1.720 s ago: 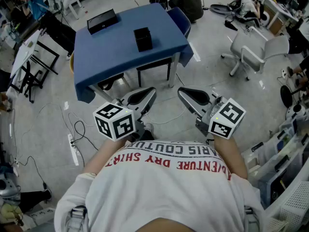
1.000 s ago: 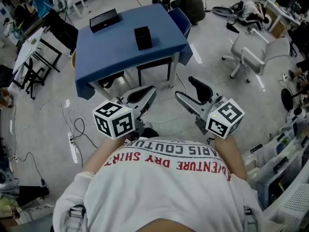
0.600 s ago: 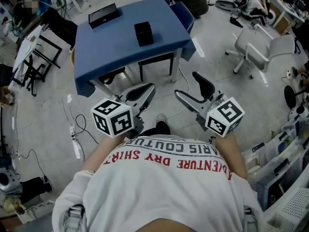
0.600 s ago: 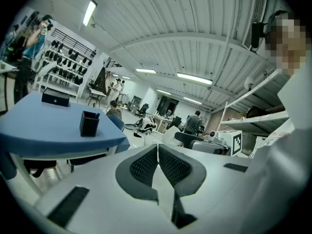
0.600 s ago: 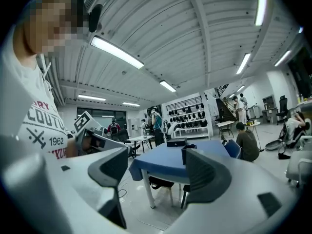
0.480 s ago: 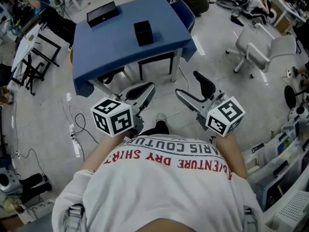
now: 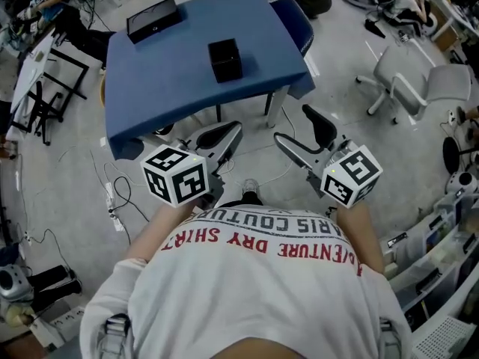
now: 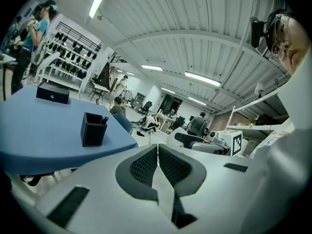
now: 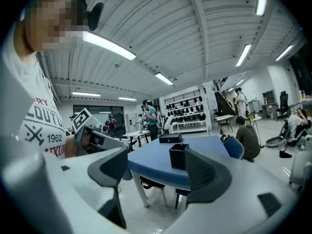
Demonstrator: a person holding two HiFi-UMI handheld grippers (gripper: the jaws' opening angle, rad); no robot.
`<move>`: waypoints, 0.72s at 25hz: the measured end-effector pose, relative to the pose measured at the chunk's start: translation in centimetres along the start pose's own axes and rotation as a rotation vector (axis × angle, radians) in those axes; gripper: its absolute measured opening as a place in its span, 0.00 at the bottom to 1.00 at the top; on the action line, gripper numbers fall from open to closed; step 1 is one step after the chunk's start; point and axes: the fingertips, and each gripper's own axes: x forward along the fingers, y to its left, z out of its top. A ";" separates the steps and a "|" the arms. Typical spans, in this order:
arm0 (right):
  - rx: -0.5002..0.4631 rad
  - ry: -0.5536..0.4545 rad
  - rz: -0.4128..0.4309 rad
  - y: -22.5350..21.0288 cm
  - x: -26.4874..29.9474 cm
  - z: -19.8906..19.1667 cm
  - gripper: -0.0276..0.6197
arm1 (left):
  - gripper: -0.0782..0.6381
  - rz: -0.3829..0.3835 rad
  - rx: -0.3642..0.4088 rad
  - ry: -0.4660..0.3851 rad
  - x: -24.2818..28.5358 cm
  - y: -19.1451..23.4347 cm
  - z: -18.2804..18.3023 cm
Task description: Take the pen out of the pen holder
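Note:
A black square pen holder (image 7: 224, 58) stands on the blue table (image 7: 172, 81), with a dark pen (image 8: 104, 120) poking out of its top. Both grippers are held in front of the person's chest, short of the table's near edge and well away from the holder. My left gripper (image 7: 233, 132) is shut with nothing in it. My right gripper (image 7: 293, 124) has just been opening and its jaws stand wide apart with nothing between them. The right gripper view frames the holder (image 9: 178, 156) between its jaws, far off. In the left gripper view the holder (image 8: 93, 129) is left of the closed jaws.
A flat black box (image 7: 153, 19) lies at the table's far left corner. A blue chair (image 7: 297, 22) is tucked at the far right side, a white office chair (image 7: 412, 84) stands to the right, and cables (image 7: 112, 200) trail on the floor at left. People are in the background.
The right jaws went from together to wide apart. Both grippers and the person have moved toward the table, which now lies closer below in the head view. The left jaws stayed together.

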 end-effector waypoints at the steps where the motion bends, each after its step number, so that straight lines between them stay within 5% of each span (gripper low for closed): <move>1: 0.003 0.006 0.007 -0.6 0.8 0.1 0.59 | 0.15 0.001 -0.005 -0.001 0.4 0.7 0.5; 18: 0.021 0.053 0.079 -6.8 12.8 0.4 0.59 | 0.15 0.075 -0.051 -0.013 4.0 12.1 5.0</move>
